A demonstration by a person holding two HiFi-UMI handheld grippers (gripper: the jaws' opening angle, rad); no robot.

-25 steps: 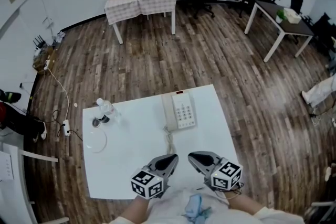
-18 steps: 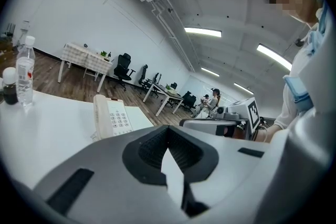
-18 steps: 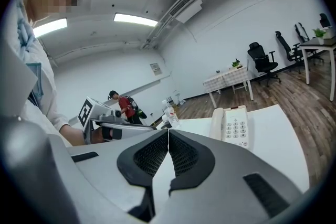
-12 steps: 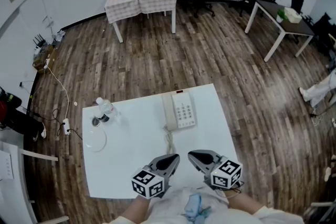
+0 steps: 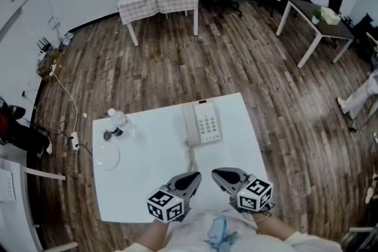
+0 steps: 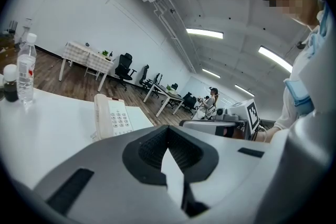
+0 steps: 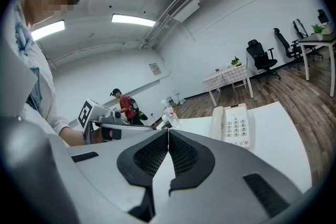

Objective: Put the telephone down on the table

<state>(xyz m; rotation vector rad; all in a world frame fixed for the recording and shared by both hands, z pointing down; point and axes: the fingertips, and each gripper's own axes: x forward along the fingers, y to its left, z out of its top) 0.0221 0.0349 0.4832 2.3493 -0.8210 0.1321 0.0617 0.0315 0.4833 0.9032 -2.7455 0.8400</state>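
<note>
Out past my 2 grippers, on the square white table (image 5: 153,171), lies the cream push-button telephone (image 5: 202,124). It sits flat on the table top. Its handset rests along its left side and the number keys are on the right. Its long side runs straight away from me, toward the far edge of the table. A thin pale cord (image 5: 190,156) runs from its near end back toward me.

My left gripper (image 5: 196,176) and my right gripper (image 5: 215,174) hang low over the near part of the table, side by side, tips pointing at the telephone. Both pairs of jaws are pressed together with nothing in them.

The telephone is well apart from both tips, almost in the middle ahead of them. I think the handset is a bit nearer my left gripper and the keys nearer my right. A clear plastic water bottle (image 5: 118,122) stands far off to the left, out of the way. To me the telephone looks already down on the table.
</note>
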